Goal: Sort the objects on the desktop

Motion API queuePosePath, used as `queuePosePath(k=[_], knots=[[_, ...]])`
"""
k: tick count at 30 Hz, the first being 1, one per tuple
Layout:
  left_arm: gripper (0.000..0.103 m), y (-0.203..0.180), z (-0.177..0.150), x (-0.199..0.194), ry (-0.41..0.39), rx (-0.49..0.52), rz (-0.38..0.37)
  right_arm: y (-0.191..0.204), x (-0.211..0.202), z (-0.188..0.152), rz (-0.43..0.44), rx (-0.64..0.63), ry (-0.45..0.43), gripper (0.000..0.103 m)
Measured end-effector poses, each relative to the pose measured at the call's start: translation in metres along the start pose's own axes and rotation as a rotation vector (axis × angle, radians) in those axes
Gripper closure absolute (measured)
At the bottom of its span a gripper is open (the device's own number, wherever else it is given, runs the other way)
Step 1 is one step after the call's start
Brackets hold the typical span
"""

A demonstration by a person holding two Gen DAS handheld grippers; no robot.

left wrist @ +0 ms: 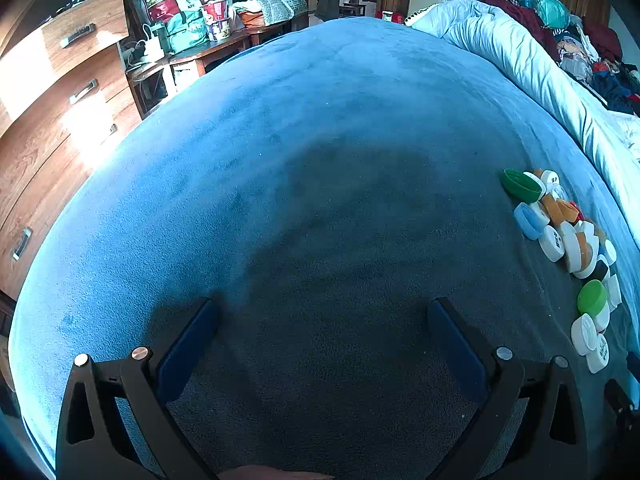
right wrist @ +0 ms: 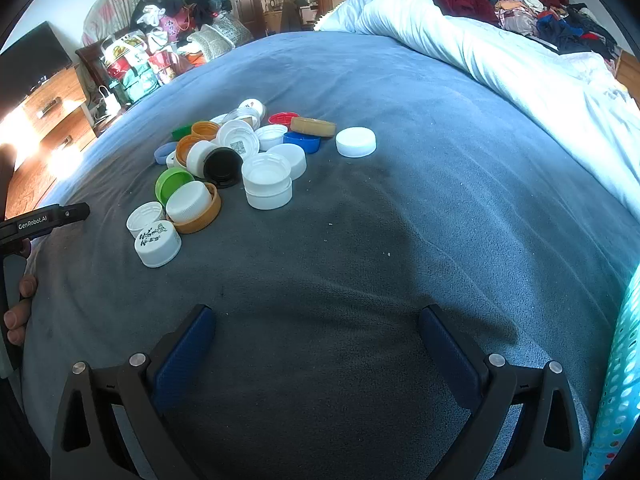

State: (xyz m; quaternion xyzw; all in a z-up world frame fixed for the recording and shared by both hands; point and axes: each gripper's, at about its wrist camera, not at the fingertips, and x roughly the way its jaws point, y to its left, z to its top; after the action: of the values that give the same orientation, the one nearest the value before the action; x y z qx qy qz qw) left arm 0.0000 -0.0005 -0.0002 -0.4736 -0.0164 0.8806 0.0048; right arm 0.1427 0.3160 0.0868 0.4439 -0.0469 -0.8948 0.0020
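Observation:
A heap of plastic bottle caps in white, orange, green, black, blue and red lies on the blue blanket. One white cap sits apart on the heap's right. My right gripper hovers open and empty over bare blanket, nearer than the heap. In the left wrist view the same caps run along the far right edge. My left gripper is open and empty over bare blanket, well left of them. The left tool's body and a hand's fingers show at the right wrist view's left edge.
A rolled white duvet lies along the bed's right side with piled clothes behind. A wooden drawer chest and a cluttered desk stand left of the bed. A turquoise perforated basket sits at the near right.

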Motion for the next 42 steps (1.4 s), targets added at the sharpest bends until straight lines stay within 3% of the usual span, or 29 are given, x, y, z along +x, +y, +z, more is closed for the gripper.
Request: queuePosePath(k=[27,30,37,42], knots=[[0.001,-0.007,-0.004,0.006,0.005,0.016,0.023,0.002,-0.004,-0.002,-0.005,-0.001,0.001,0.000],[0.001,-0.003,-0.005,0.005,0.002,0.011,0.015,0.004,-0.009,0.001,-0.030,-0.003,0.034,0.000],[0.001,-0.002,-0.006,0.003,0.001,0.009,0.012,0.047,-0.012,0.012,0.145,-0.028,-0.001,0.018],[0.001,-0.003,-0.006,0.003,0.001,0.009,0.013,0.065,0.001,0.024,0.199,-0.049,0.002,0.029]])
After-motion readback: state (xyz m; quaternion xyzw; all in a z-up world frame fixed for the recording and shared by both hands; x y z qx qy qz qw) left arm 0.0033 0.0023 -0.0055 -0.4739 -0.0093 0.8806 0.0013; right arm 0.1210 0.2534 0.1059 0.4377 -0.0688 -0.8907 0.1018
